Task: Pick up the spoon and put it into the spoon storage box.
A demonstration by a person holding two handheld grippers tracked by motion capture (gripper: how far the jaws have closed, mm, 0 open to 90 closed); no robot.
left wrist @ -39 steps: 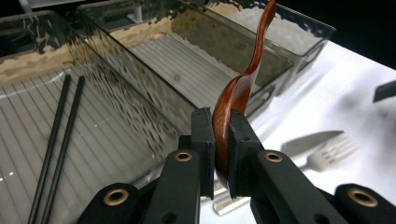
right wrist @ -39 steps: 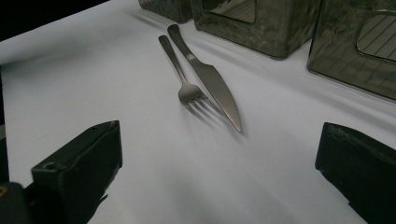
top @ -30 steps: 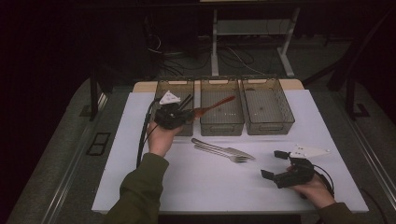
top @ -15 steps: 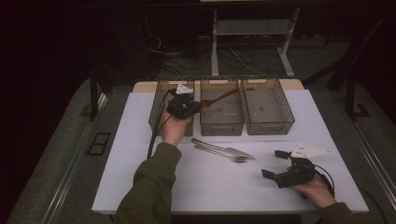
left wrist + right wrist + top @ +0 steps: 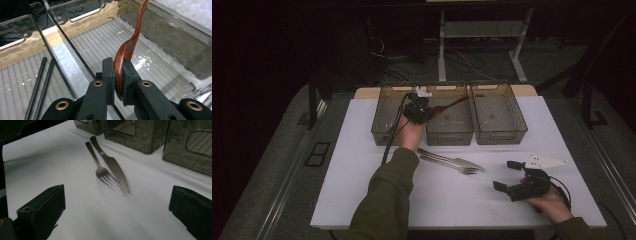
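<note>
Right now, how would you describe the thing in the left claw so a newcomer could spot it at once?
Find the three clear bins along the far edge of the white table. Over the middle bin, the left claw pinches a wooden spoon by its bowl. It is reddish-brown, unlike the metal fork and knife lying on the table.

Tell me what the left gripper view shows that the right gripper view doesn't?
Left gripper view: a wooden spoon pinched by its bowl between the shut jaws of the left gripper, above the ribbed floor of a clear bin, with two black chopsticks in the neighbouring bin. Right gripper view: a fork and knife side by side on the white table, between wide-open jaws. Both show the clear bins.
</note>
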